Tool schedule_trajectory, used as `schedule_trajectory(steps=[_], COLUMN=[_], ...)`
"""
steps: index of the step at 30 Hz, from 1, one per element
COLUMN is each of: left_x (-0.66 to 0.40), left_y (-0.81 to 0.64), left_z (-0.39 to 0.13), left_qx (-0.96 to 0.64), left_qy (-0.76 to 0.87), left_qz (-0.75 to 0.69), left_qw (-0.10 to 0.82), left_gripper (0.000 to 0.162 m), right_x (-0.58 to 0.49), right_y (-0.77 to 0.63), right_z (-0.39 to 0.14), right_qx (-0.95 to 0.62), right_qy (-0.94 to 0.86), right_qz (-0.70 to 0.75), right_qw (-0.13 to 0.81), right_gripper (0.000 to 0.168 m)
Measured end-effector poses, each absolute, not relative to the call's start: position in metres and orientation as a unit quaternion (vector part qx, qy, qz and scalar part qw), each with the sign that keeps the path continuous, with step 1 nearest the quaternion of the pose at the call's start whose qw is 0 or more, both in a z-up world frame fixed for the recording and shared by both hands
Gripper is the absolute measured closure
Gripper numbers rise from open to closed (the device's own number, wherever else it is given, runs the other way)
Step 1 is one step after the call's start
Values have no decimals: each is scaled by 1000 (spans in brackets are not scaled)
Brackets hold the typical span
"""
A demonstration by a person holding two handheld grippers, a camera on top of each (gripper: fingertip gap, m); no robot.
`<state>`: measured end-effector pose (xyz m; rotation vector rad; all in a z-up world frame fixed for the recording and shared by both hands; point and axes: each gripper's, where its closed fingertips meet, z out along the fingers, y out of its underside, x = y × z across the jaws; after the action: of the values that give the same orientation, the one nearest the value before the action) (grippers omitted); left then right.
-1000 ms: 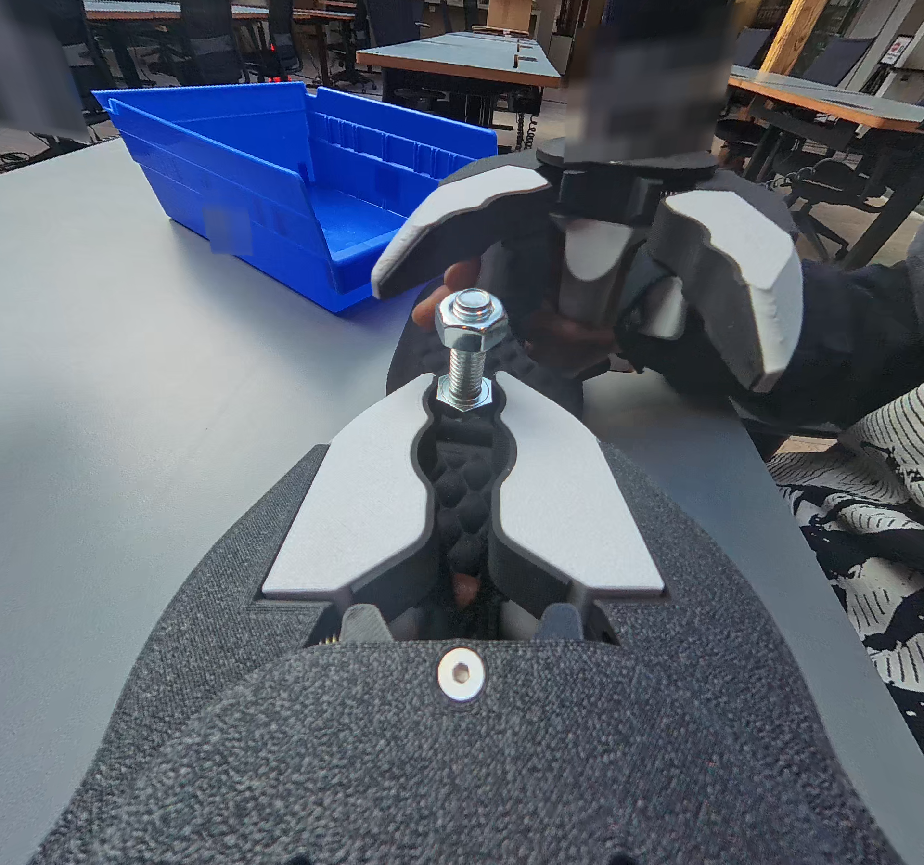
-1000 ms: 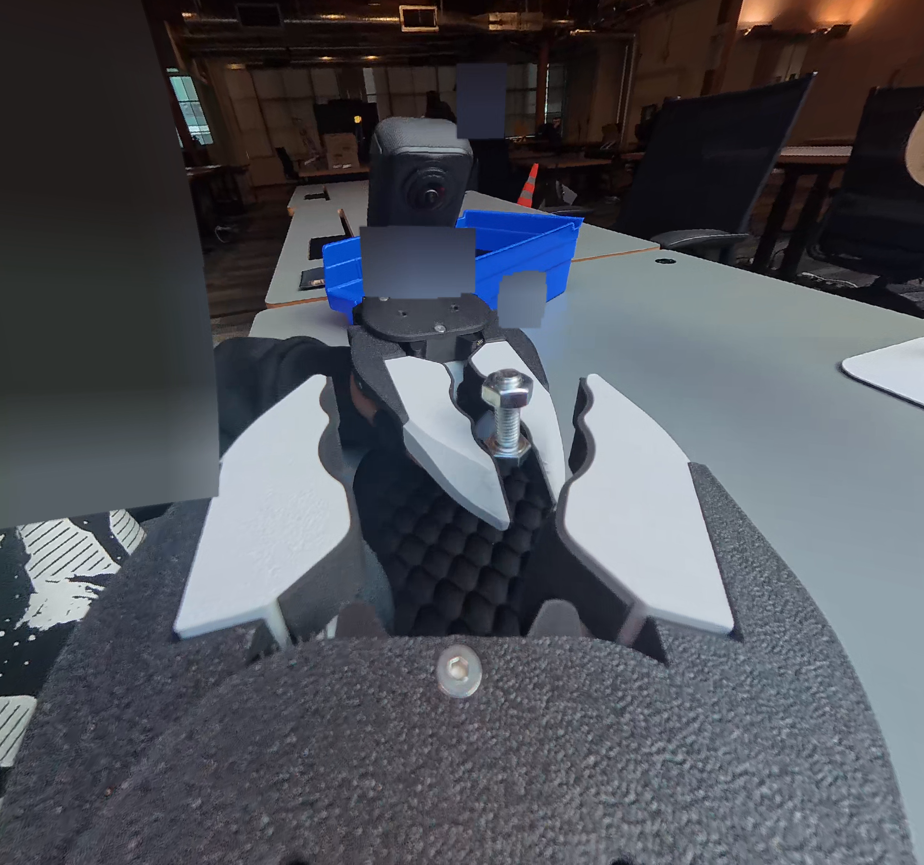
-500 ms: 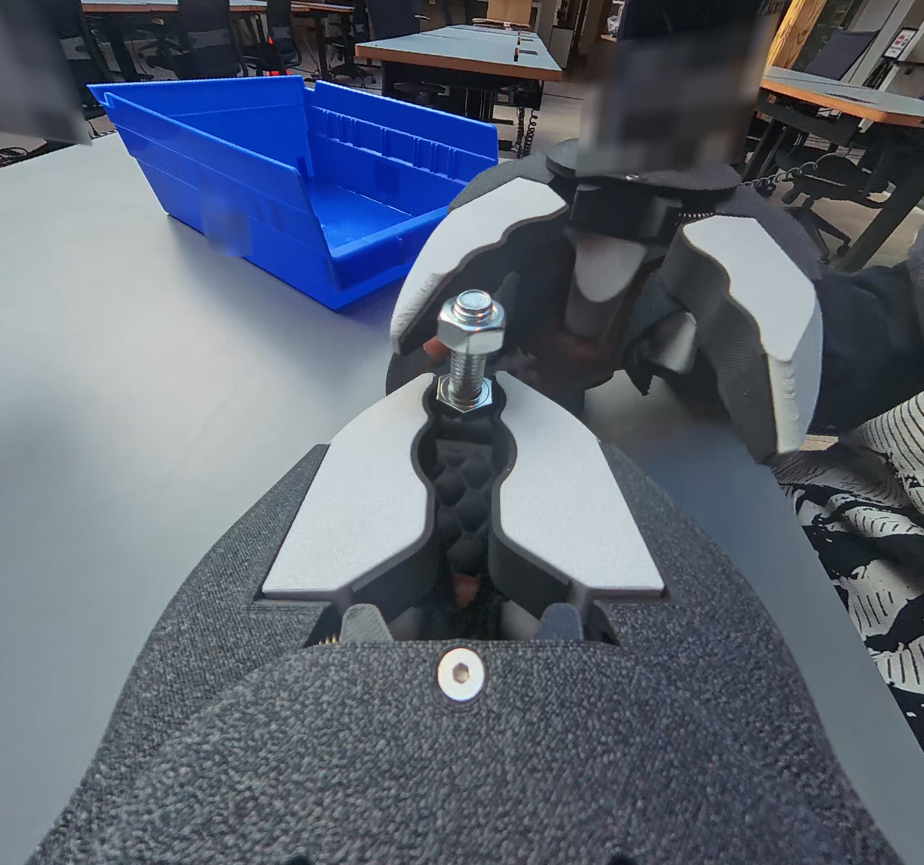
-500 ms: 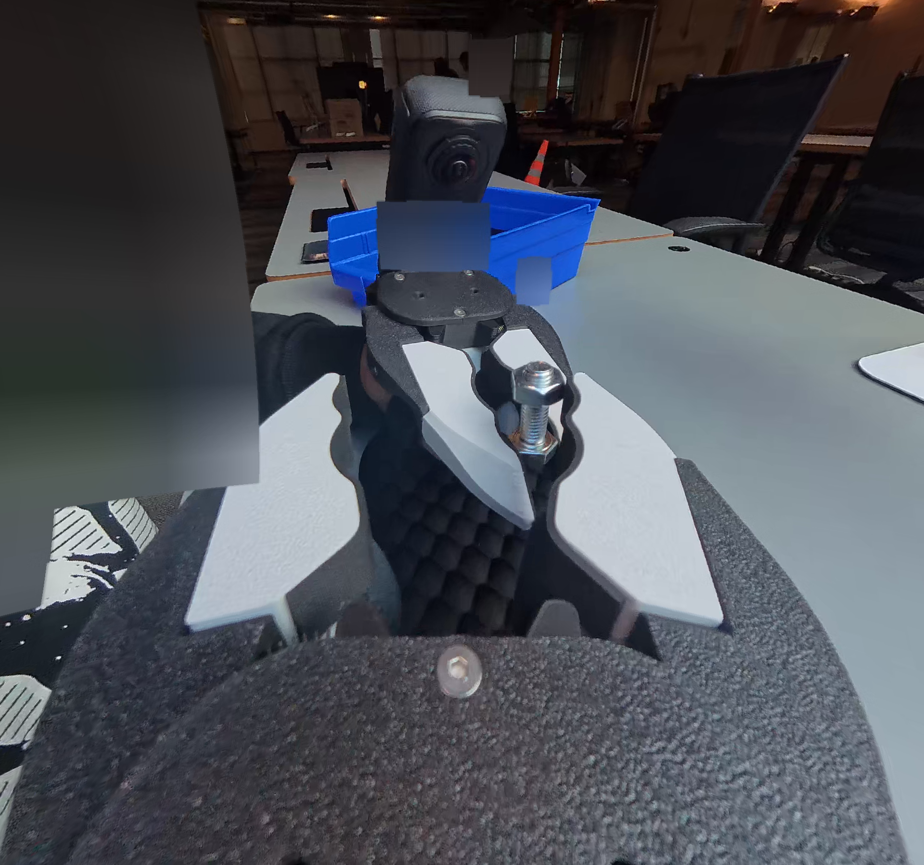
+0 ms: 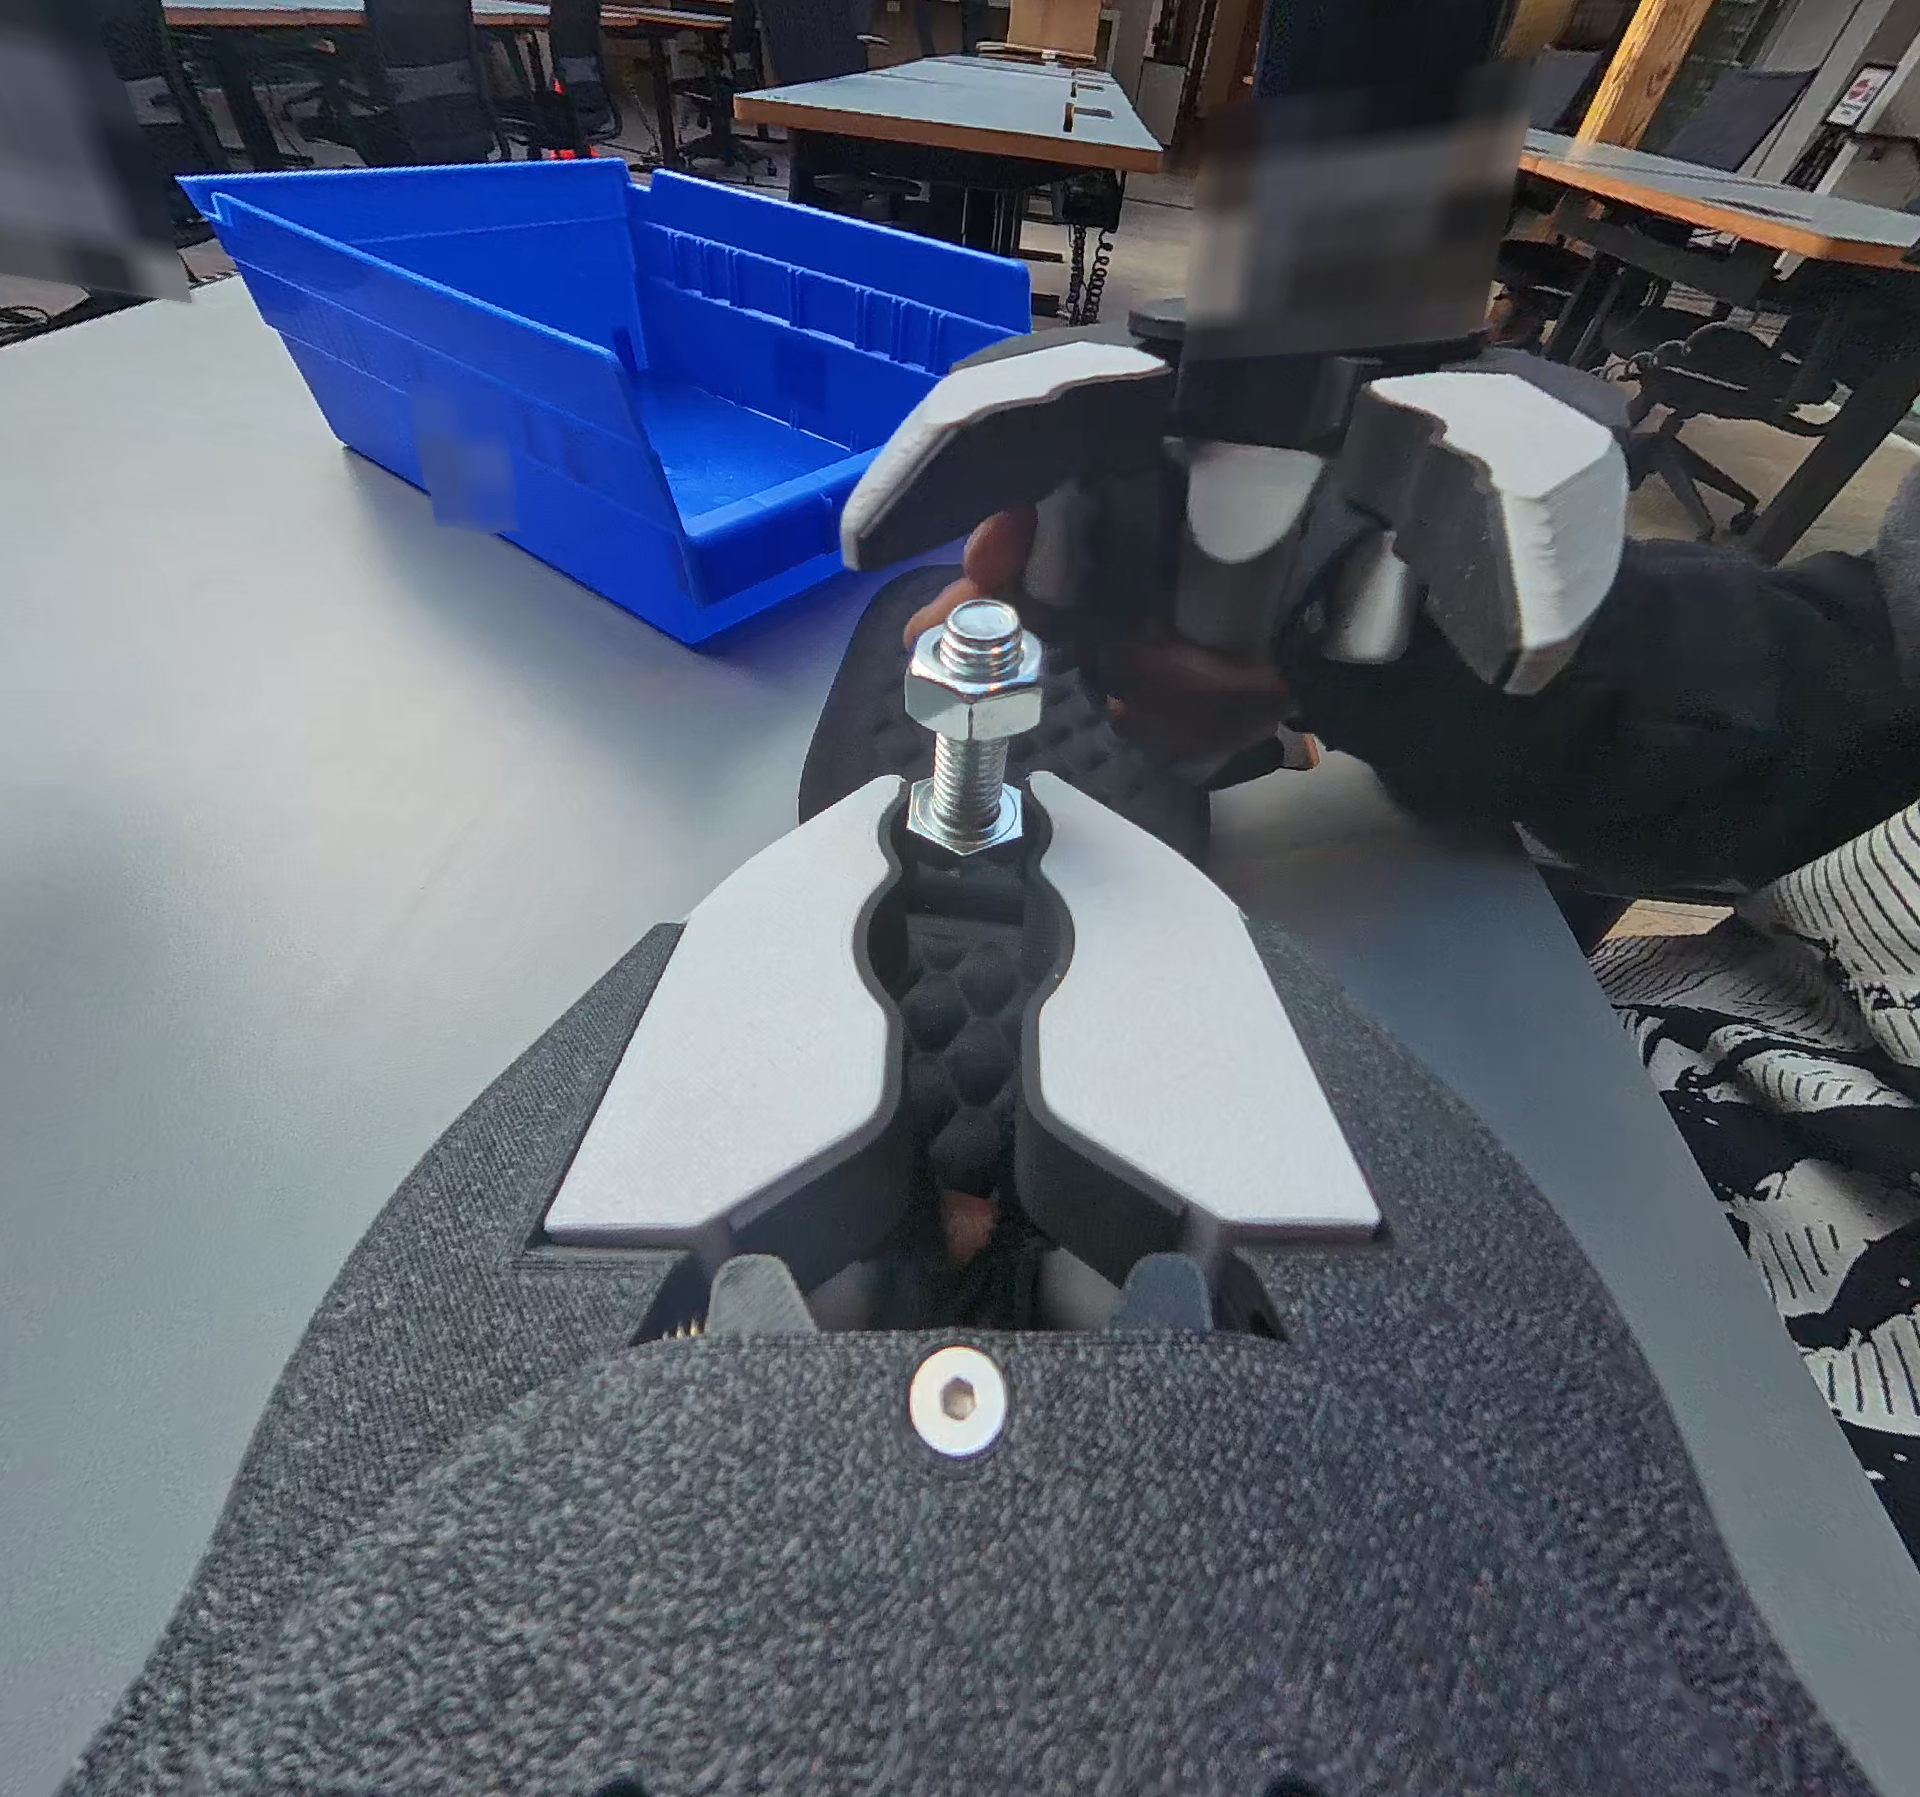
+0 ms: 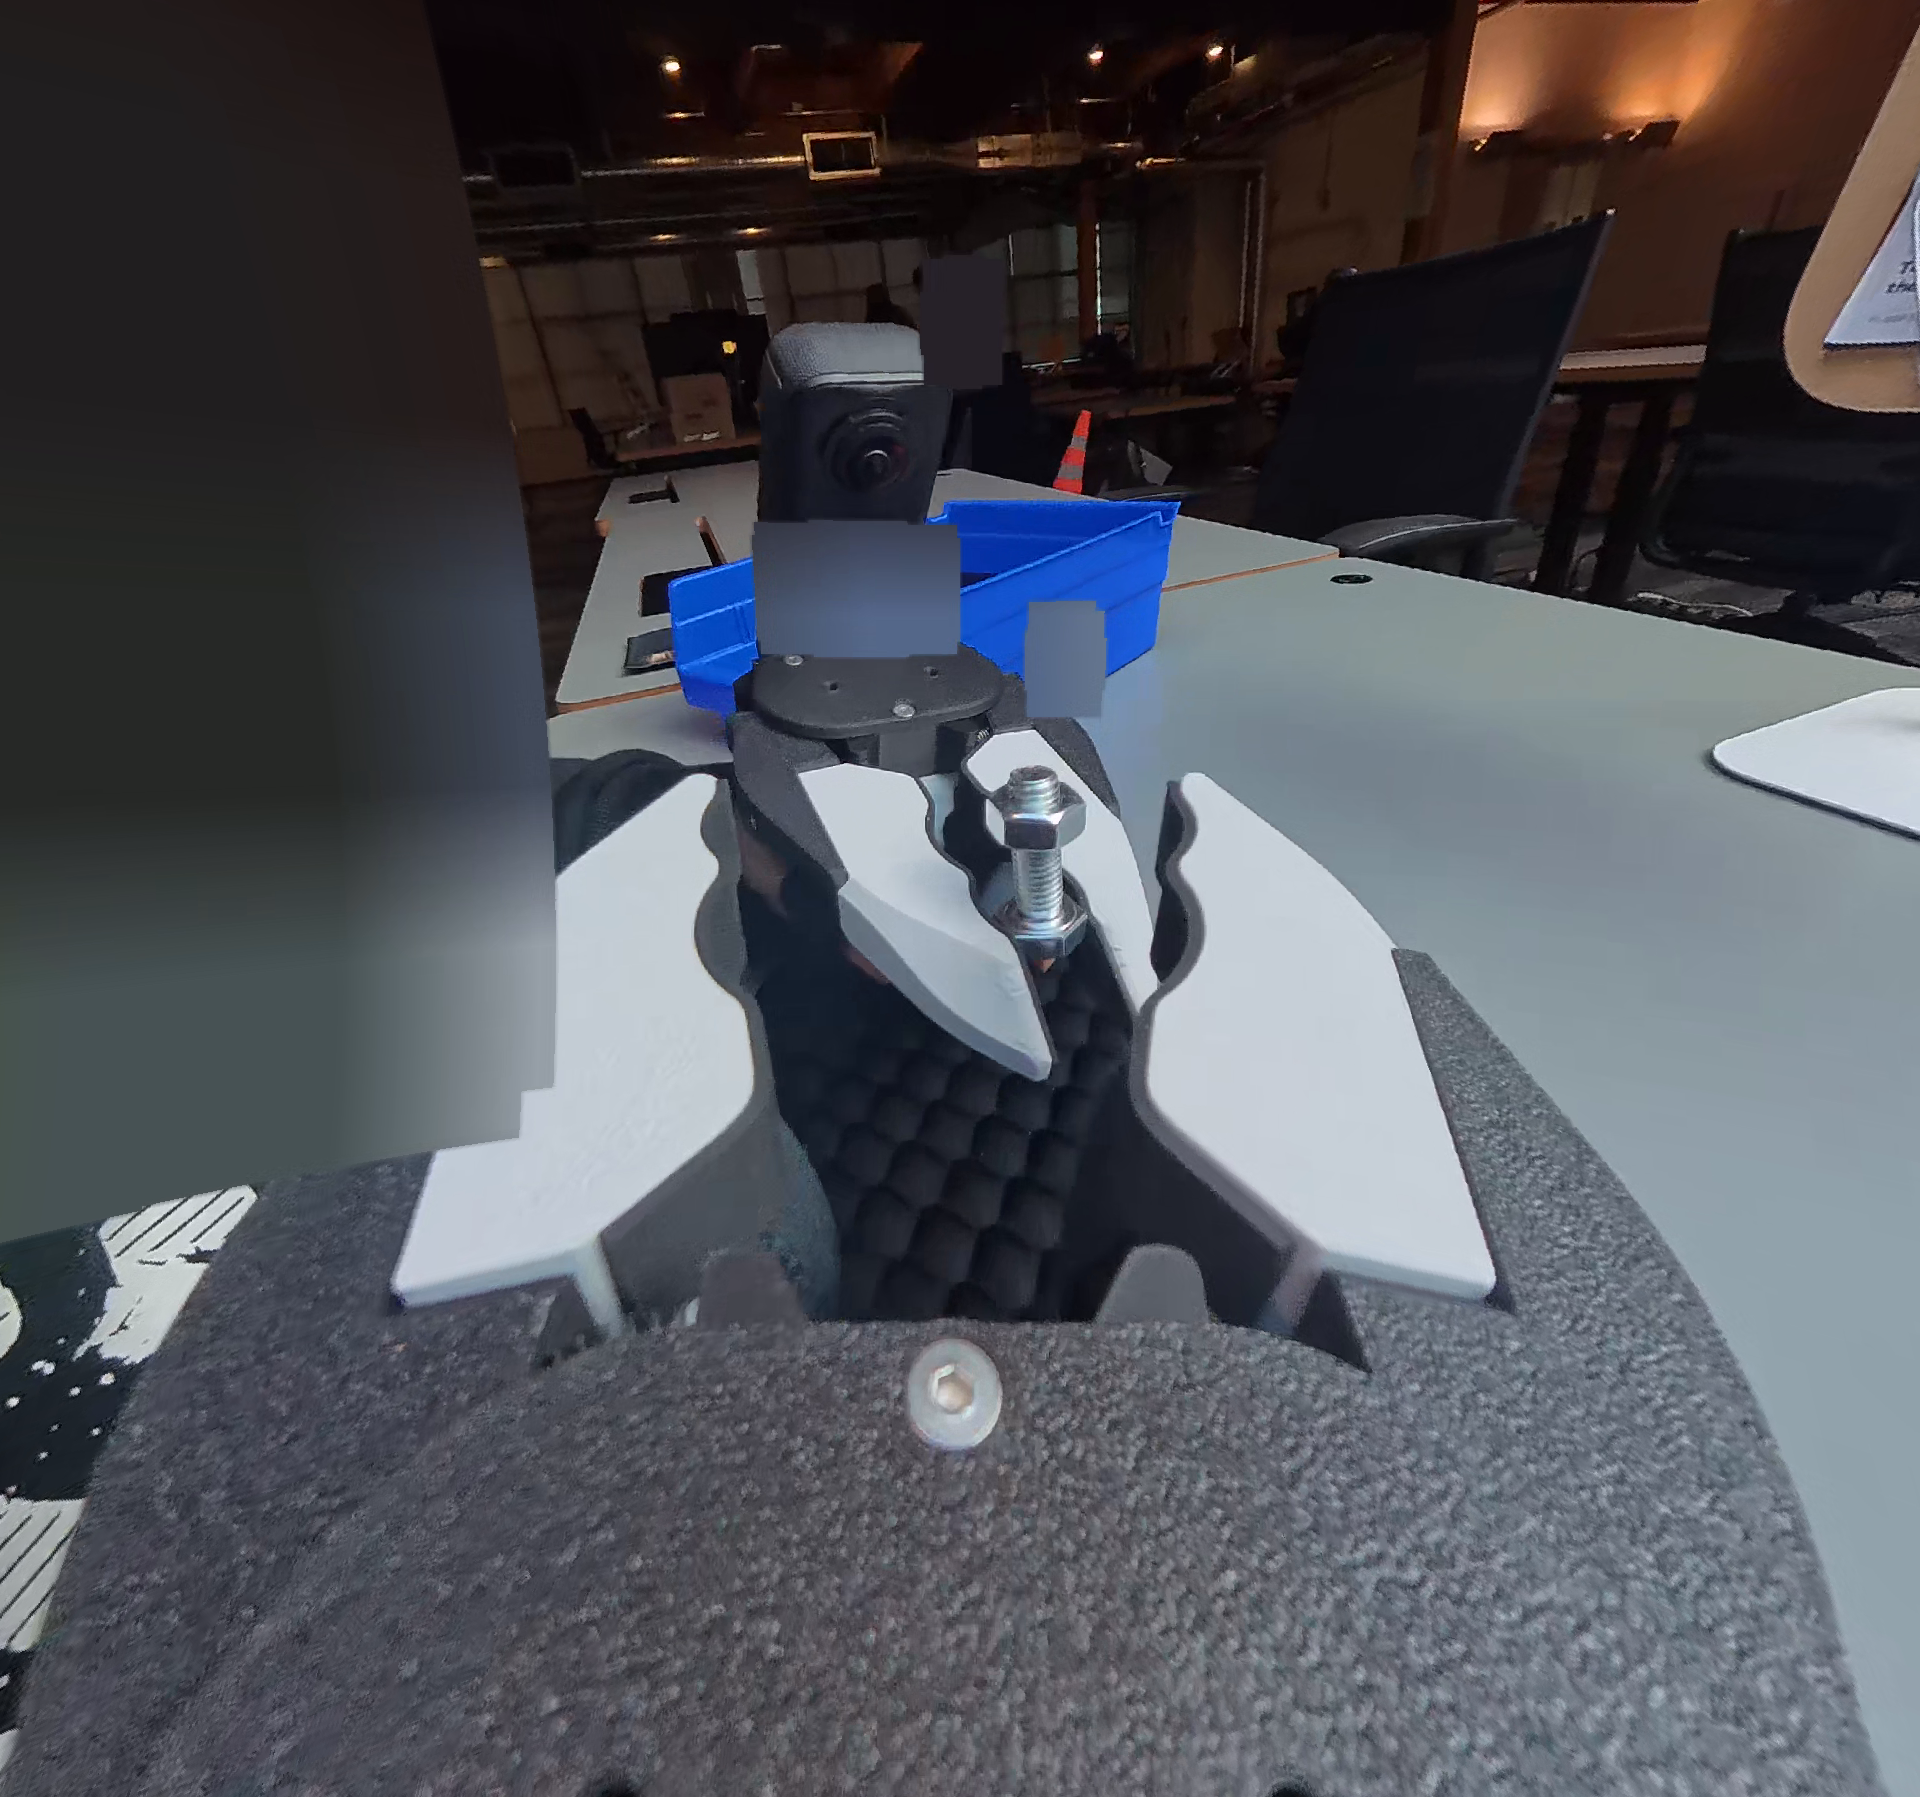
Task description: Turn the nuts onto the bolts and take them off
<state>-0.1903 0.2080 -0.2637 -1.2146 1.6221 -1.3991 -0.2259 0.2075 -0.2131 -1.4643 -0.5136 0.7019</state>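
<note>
My left gripper (image 5: 966, 797) is shut on the head of a silver bolt (image 5: 966, 771), which stands upright above the grey table (image 5: 260, 812). A hex nut (image 5: 974, 682) sits near the bolt's top, with a little thread showing above it. My right gripper (image 5: 1190, 604) is open and empty just behind and to the right of the nut, not touching it. In the right wrist view, my right gripper (image 6: 935, 791) is spread wide around the left gripper (image 6: 1039, 1041), the bolt (image 6: 1039, 885) and the nut (image 6: 1042, 817).
An empty blue bin (image 5: 468, 345) stands on the table behind and to the left, and also shows in the right wrist view (image 6: 1091, 563). A white pad (image 6: 1829, 760) lies at the far right. The table edge (image 5: 1621, 1072) runs close on the right.
The open right gripper moved in close beside the nut, then drew back a little. The nut now sits slightly lower on the thread. The left gripper stayed shut on the bolt.
</note>
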Motion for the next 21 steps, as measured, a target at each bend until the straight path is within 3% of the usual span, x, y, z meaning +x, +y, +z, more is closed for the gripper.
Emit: schedule_trajectory(steps=[8,21], left_x=[-190,-190], left_y=[207,208], left_z=[-264,-264], left_qx=[-464,-465], left_qy=[624,623], left_qz=[-535,-534], left_qw=[330,333], left_gripper=[144,144], right_x=[-264,-251], right_y=[230,217], right_z=[-221,-223], right_qx=[-650,-657], right_qy=[-277,-273], right_qz=[336,307], right_qw=[623,632], right_gripper=[78,90])
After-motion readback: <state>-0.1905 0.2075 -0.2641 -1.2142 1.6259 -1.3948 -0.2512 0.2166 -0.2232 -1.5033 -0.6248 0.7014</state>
